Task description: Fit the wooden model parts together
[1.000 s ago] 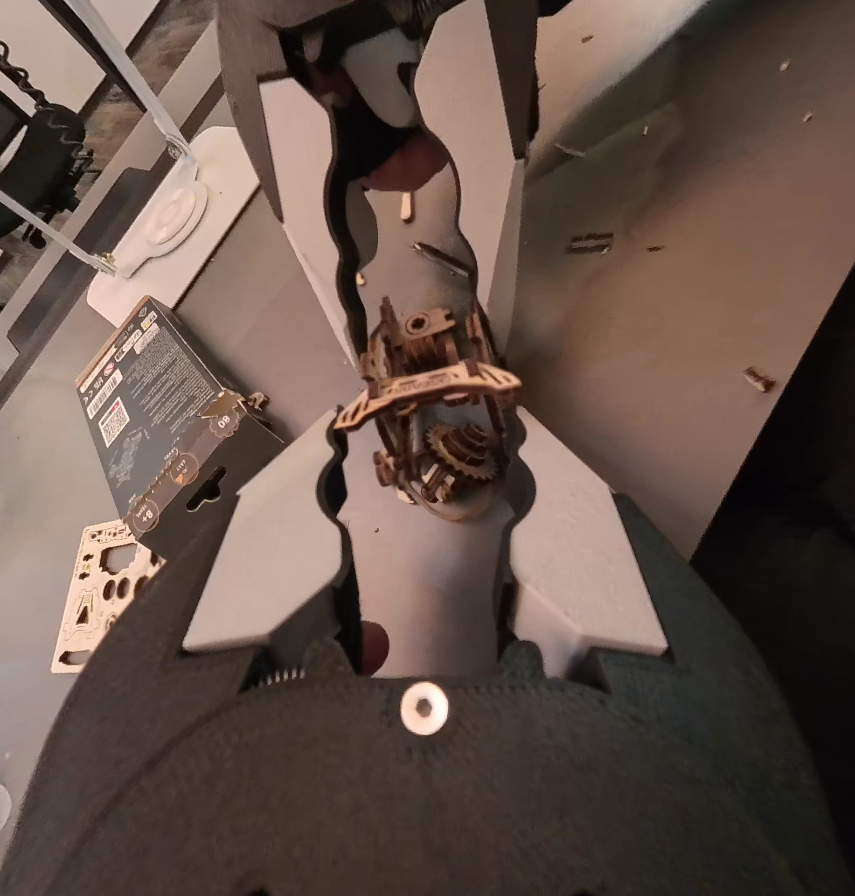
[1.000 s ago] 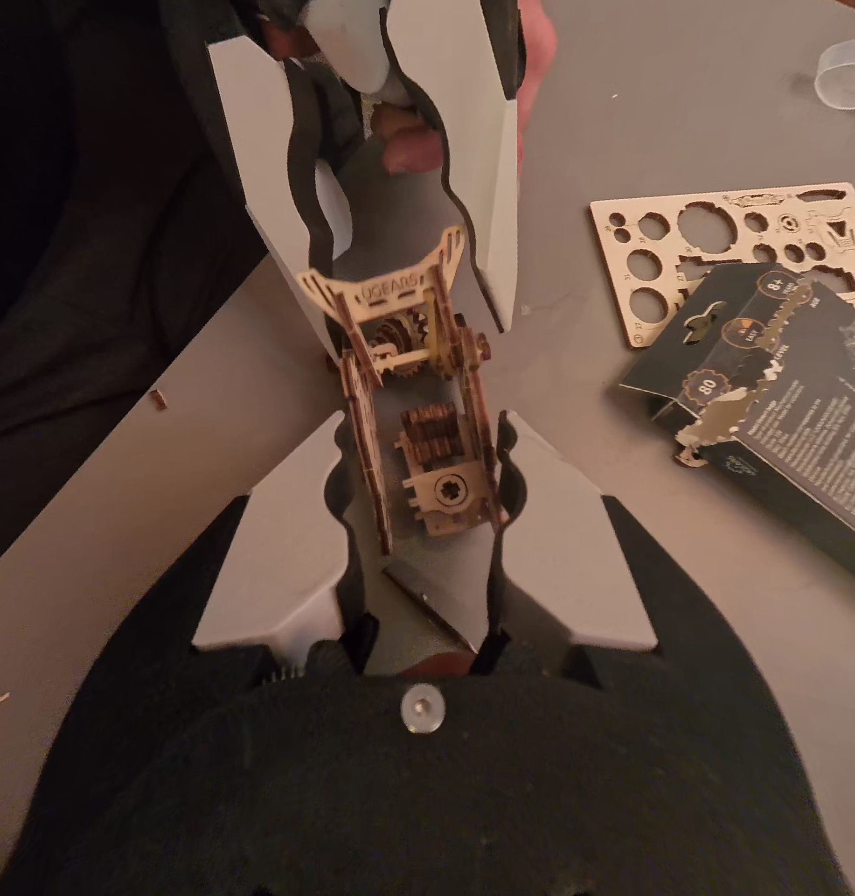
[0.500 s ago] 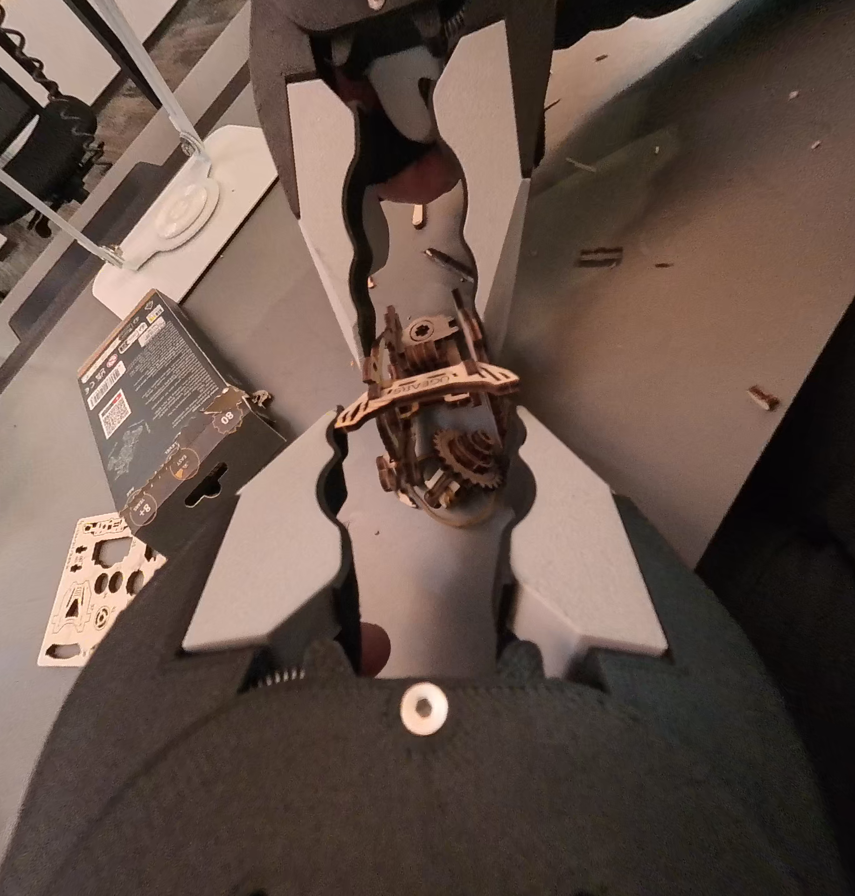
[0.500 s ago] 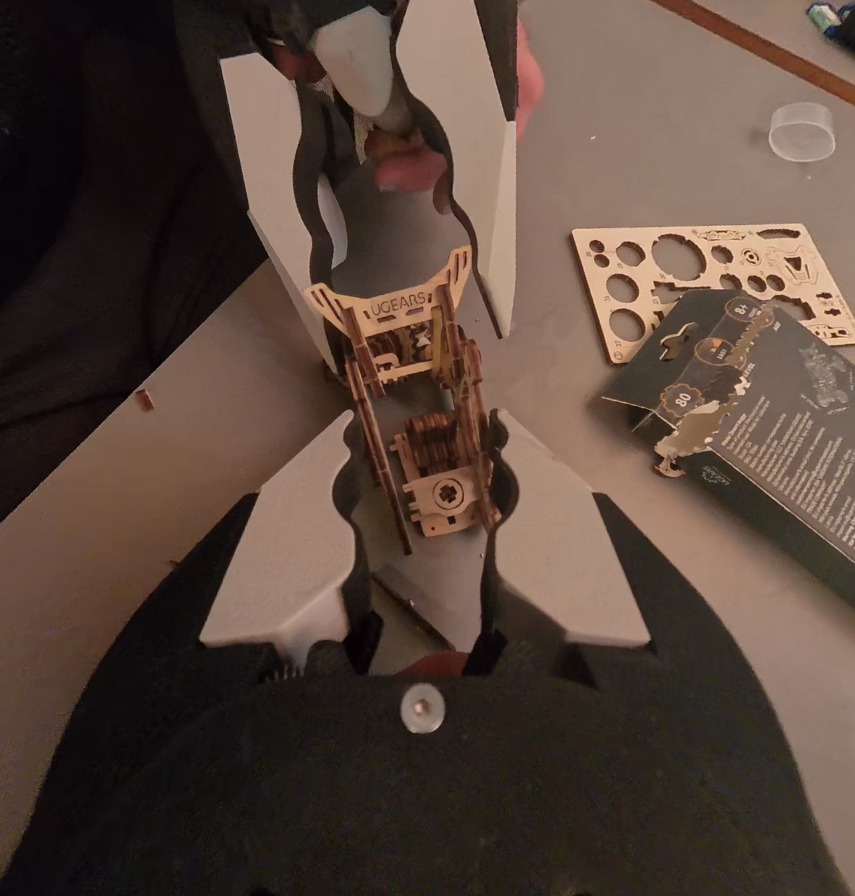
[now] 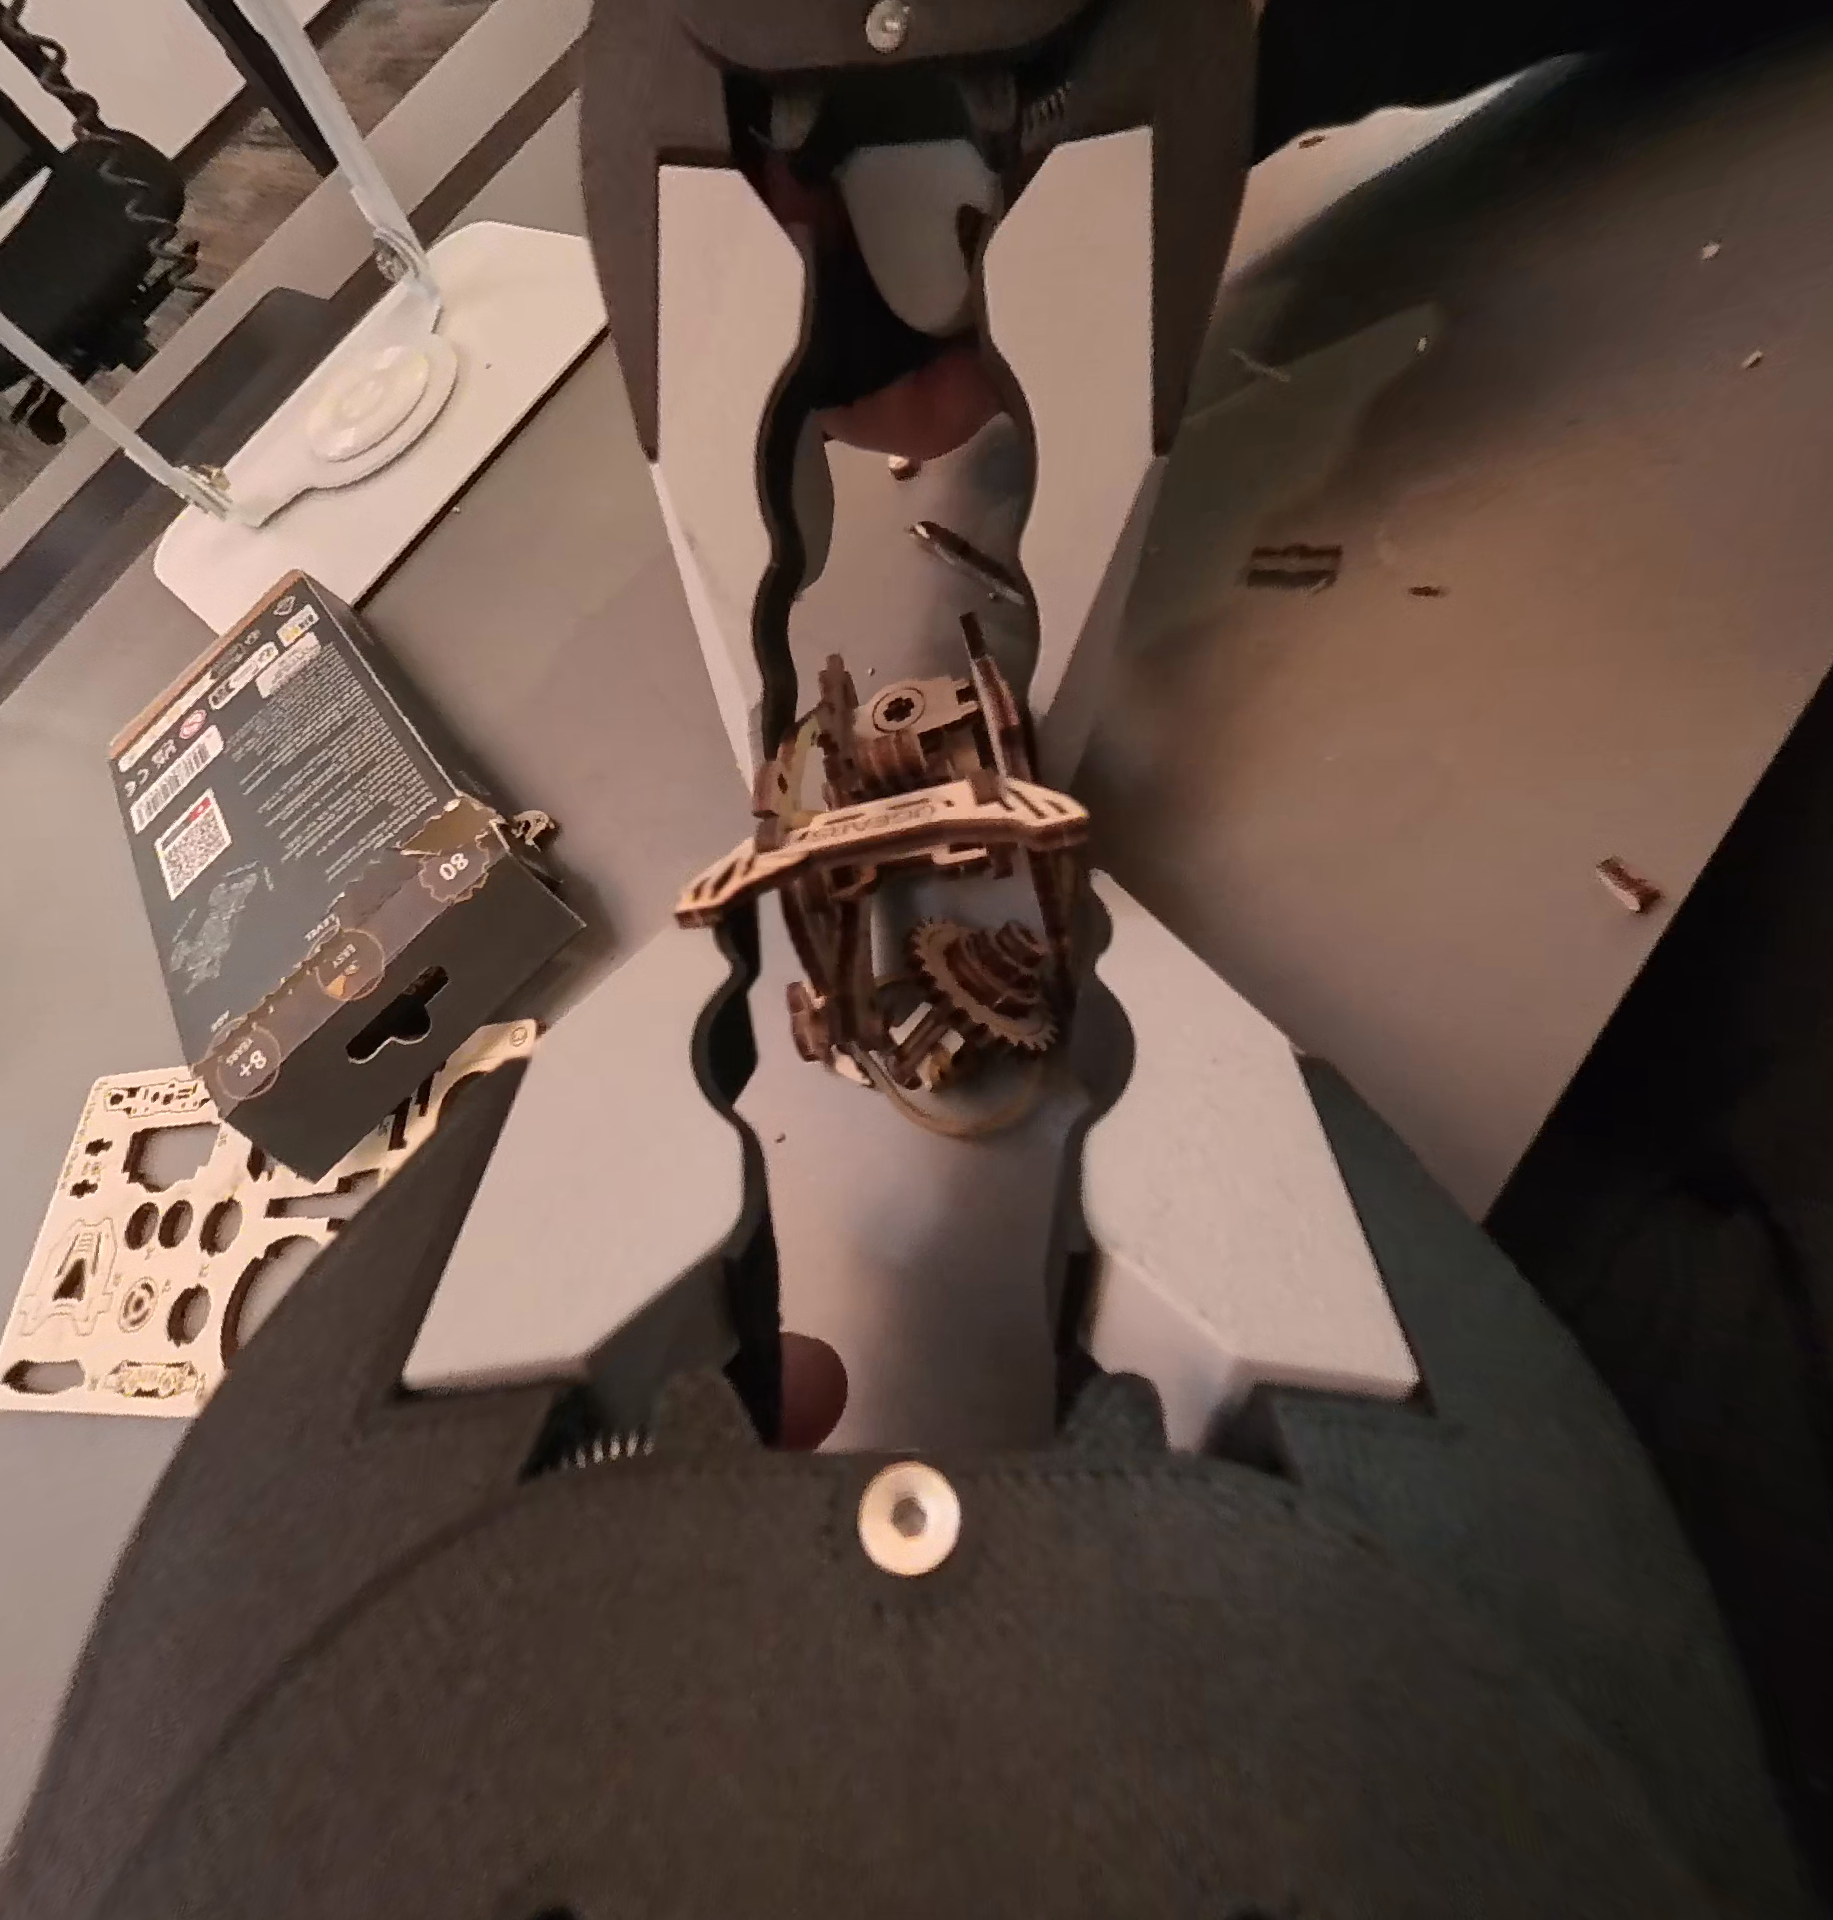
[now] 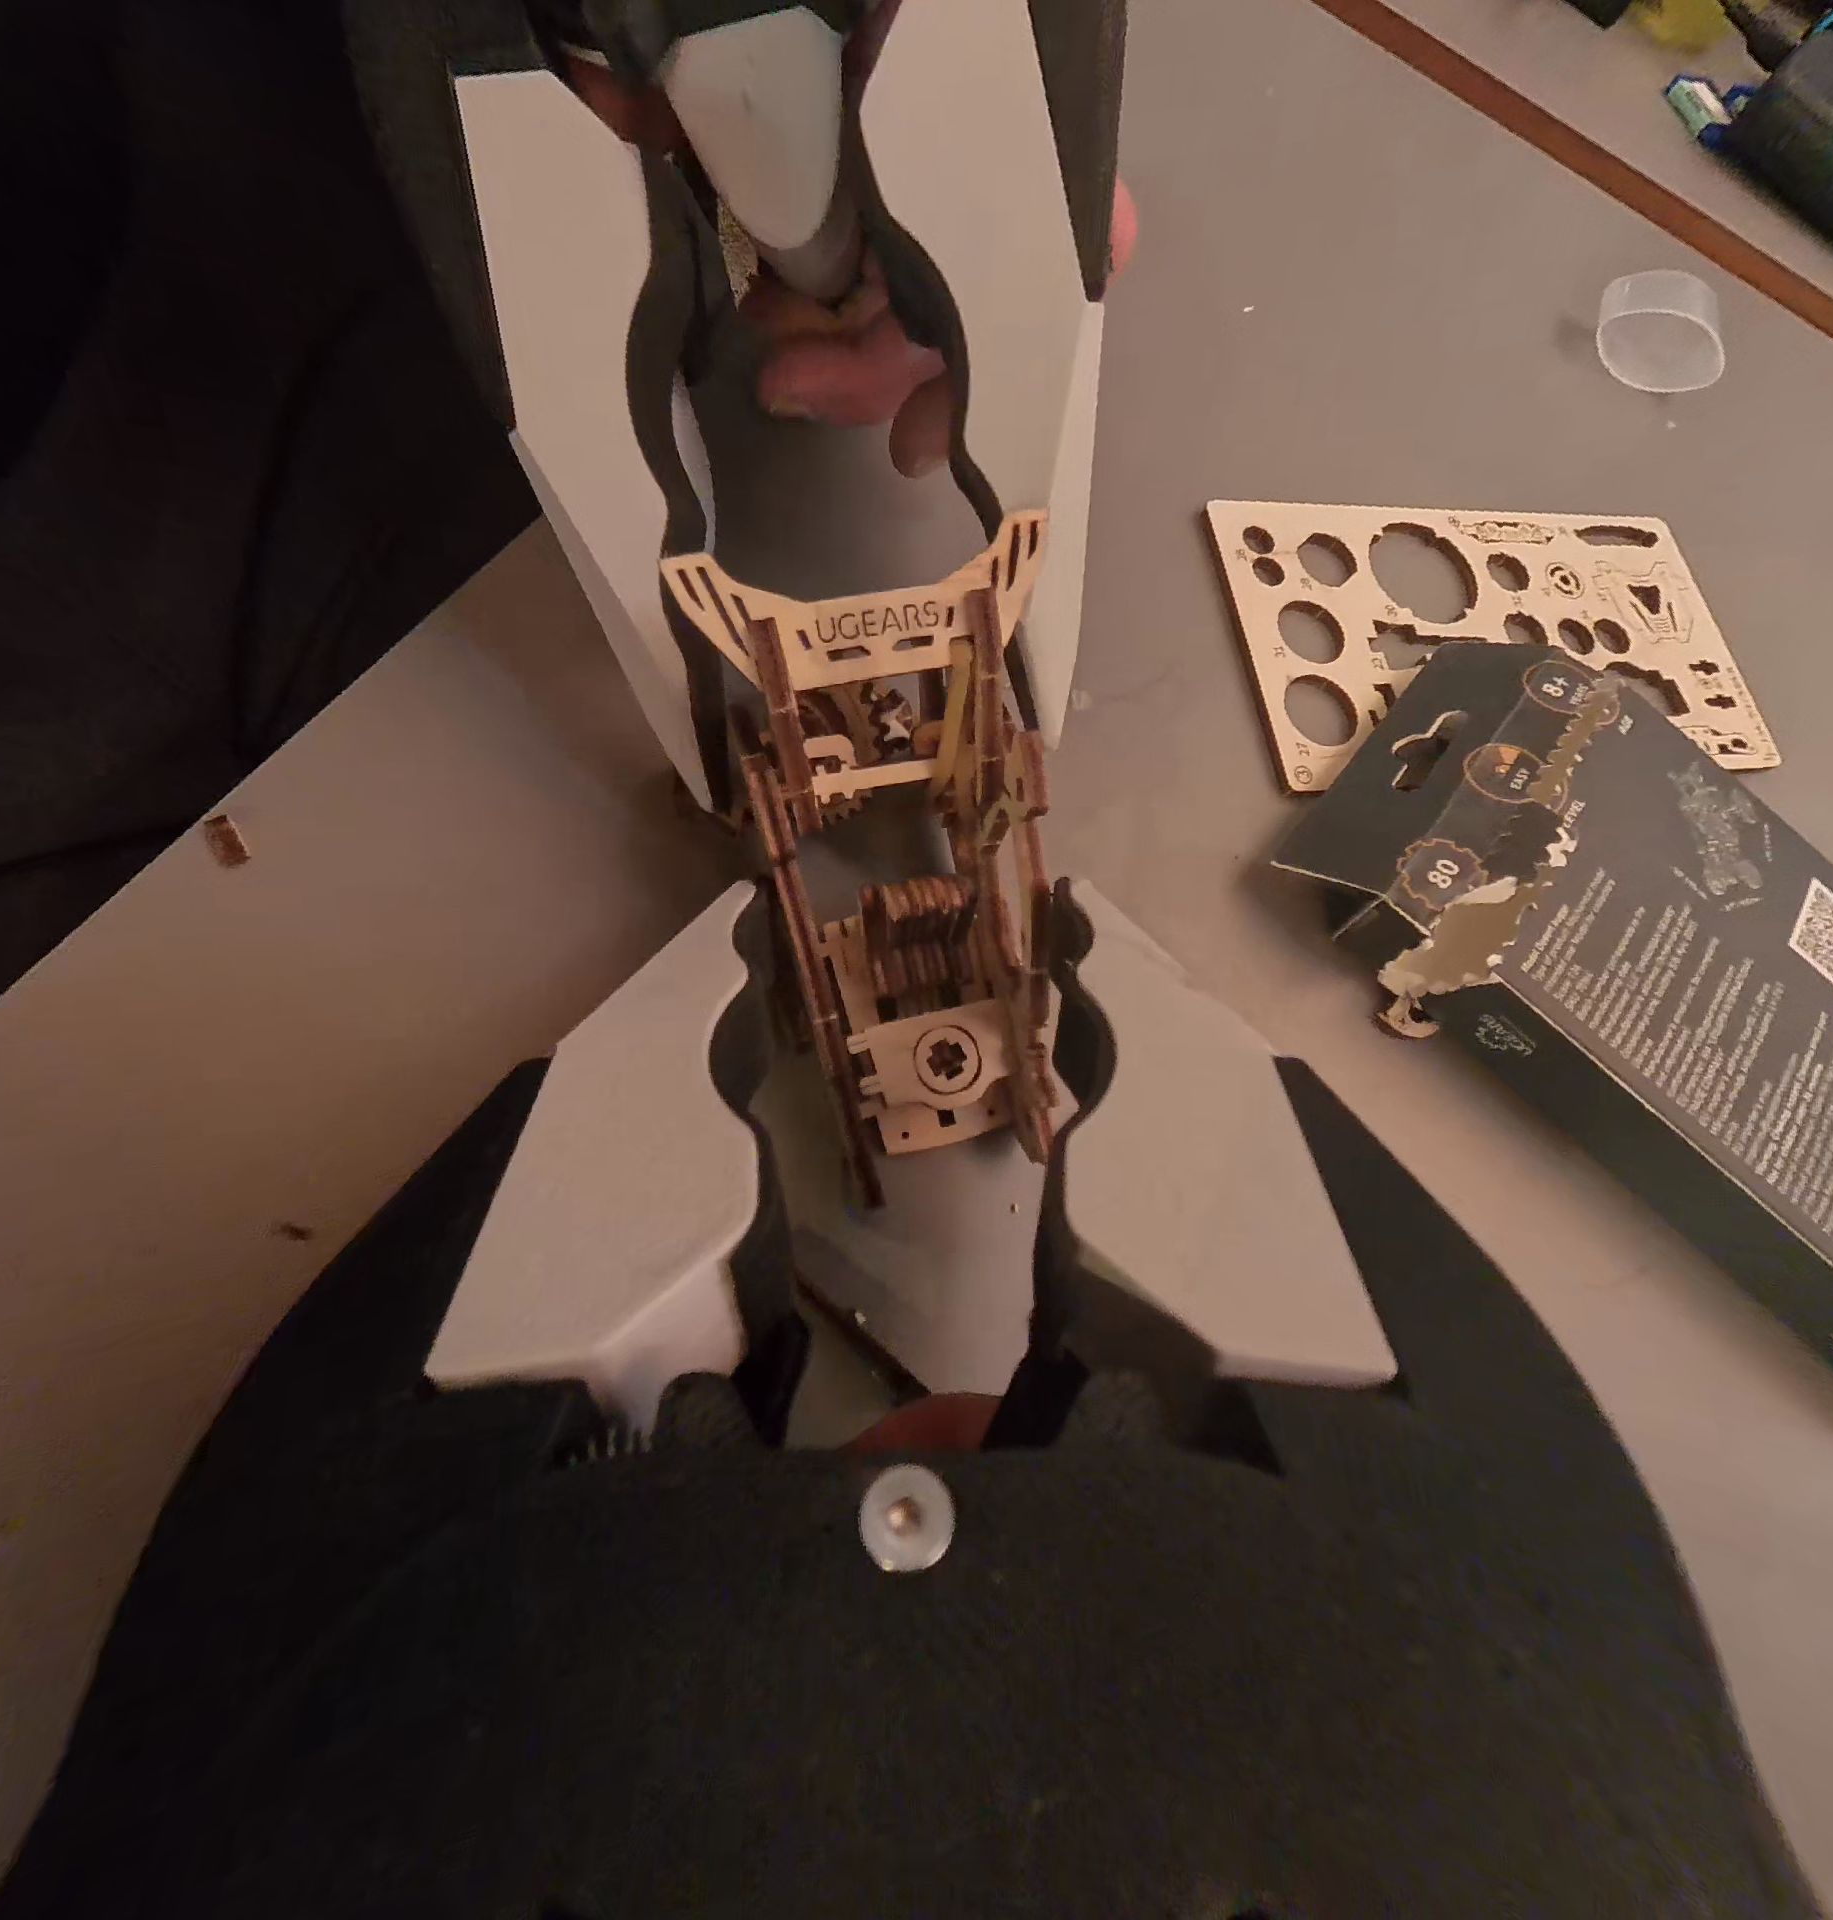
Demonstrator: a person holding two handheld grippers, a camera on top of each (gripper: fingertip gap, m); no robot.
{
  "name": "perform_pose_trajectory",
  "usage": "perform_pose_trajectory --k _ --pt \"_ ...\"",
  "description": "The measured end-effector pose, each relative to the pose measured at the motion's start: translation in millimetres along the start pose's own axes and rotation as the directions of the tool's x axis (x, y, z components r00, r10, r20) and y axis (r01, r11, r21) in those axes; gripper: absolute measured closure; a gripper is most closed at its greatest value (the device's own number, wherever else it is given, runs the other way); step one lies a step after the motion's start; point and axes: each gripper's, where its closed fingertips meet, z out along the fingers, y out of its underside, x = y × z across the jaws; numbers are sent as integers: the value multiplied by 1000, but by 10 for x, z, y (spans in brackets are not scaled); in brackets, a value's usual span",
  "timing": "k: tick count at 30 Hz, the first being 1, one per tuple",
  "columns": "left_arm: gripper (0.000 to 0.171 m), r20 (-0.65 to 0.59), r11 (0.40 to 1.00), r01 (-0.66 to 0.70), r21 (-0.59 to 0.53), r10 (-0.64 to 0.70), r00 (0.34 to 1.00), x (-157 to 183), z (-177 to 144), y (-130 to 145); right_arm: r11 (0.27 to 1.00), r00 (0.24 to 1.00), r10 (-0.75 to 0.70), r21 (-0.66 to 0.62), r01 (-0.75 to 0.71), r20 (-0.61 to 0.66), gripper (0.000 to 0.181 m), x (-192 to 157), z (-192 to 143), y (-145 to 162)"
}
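Note:
A small wooden model (image 5: 922,935) with gears and a winged end plate is held above the grey table (image 5: 1411,727) between both grippers. My left gripper (image 5: 912,914) is shut on the end with the winged plate. My right gripper (image 5: 901,717) comes from the opposite side, with its tips on the model's other end. In the right wrist view, my right gripper (image 6: 907,904) is shut on the model (image 6: 922,987) at the end with the round socket plate. The left gripper (image 6: 870,758) faces it from above.
A dark cardboard box (image 5: 320,831) (image 6: 1618,935) lies on a punched-out plywood sheet (image 5: 112,1247) (image 6: 1463,623). There are a clear plastic ring (image 6: 1660,332), a white lamp base (image 5: 372,395) and wood scraps (image 5: 1291,566) (image 6: 226,840). The table edge (image 5: 1670,935) runs close by. My two grippers' fingertips are within a few centimetres of each other. The white lamp base (image 5: 372,395) is about 35 centimetres from both grippers' fingertips.
Both grippers have stayed shut on the model. The held model has tilted a little, and the box and sheet have shifted in both views as the hands moved.

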Motion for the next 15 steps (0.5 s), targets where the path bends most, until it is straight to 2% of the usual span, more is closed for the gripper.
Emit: perform_pose_trajectory --k 2,8,10,11,15 --pt "100 6 1000 12 -3 -12 1000 -27 0 3 1000 1000 -1 -1 1 -5 132 1 5 -3" --pt "93 8 1000 26 10 -26 1000 -136 -177 -83 1000 1000 8 -7 -8 -19 117 40 -63 12" --pt "99 -32 999 44 -2 -44 999 -168 -232 -108 1000 999 28 2 -28 -33 115 87 -172 -7" --pt "105 -39 999 44 -15 -44 998 -201 -247 -97 1000 999 27 -4 -27 -47 120 113 -225 0" --pt "126 -63 995 -48 -87 42 997 -328 -296 -14 999 994 39 -33 -43 -105 133 118 -378 6"
